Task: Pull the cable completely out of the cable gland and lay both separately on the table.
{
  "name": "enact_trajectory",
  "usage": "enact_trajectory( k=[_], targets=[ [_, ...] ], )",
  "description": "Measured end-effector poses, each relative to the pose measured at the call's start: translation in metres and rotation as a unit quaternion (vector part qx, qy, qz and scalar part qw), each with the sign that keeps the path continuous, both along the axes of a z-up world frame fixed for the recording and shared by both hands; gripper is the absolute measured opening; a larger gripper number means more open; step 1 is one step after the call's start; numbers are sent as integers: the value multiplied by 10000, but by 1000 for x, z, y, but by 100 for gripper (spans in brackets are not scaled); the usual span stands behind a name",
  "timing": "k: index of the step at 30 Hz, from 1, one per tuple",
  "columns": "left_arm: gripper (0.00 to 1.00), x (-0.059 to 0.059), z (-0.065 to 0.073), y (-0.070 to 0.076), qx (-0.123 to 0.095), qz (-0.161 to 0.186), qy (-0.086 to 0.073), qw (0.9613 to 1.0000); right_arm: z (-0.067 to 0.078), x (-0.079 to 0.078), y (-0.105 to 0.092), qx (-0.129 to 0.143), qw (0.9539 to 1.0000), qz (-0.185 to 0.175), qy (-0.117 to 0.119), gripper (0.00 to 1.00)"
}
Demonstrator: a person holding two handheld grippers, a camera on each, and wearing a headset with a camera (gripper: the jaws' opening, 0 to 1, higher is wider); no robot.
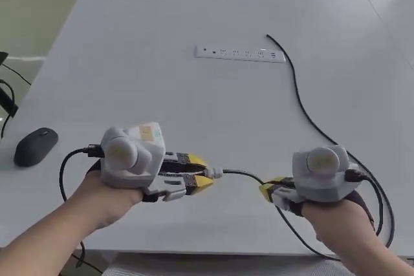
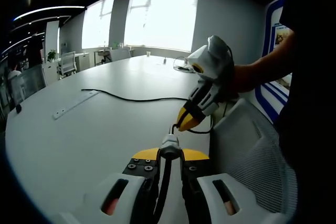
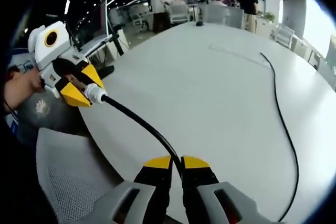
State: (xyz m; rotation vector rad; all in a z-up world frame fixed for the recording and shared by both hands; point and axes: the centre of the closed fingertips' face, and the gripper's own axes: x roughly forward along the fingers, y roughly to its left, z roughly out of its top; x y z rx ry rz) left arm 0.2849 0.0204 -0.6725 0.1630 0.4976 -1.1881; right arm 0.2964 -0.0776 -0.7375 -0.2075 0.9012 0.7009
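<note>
Pull step was in hand, not done. Left gripper [image 1: 201,172] was clenched on the cable gland [image 1: 215,173], just above the table's [image 1: 162,88] near edge. Right gripper [image 1: 268,190] was clamped on the cable [image 1: 242,174], near the gland's mouth. The cable was not out: the left gripper view showed a black length running back between the jaws behind the gland. The rest trailed up the table's right side toward the power strip [image 1: 240,53] near the far edge. My read: left holds the gland fixed, right draws straight along its axis, likely regripping, until the tail clears. Then lay both down apart.
</note>
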Motion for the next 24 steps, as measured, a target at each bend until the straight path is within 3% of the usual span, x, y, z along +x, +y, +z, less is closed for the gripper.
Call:
enact_trajectory(
  k=[1, 6, 9, 10, 13, 15, 19, 24],
  targets=[
    [15, 1, 0, 1, -2, 33, 0, 10000, 3, -2, 2, 22, 10000, 56, -4, 2],
    [15, 3, 1, 5, 19, 56, -10, 10000, 36, 1, 23, 235, 9969, 484, -567, 15],
    [15, 2, 1, 6, 10, 45, -5, 10000, 51, -3, 46, 257, 9914, 1031, -763, 16],
    [15, 1, 1, 6, 10, 34, -2, 10000, 56, -4, 57, 224, 9875, 1289, -876, 17],
    [15, 1, 1, 5, 6, 32, 5, 10000, 58, -7, 78, 92, 9768, 1853, -1069, 15],
    [15, 1, 1, 5, 7, 36, 3, 10000, 53, -6, 84, -200, 9690, 2139, -1221, 14],
    [15, 0, 1, 4, 3, 33, 8, 10000, 53, -7, 93, -138, 9655, 2262, -1282, 12],
    [15, 0, 1, 5, -18, 49, 20, 10000, 50, -6, 93, -328, 9595, 2460, -1337, 9]
  ],
)
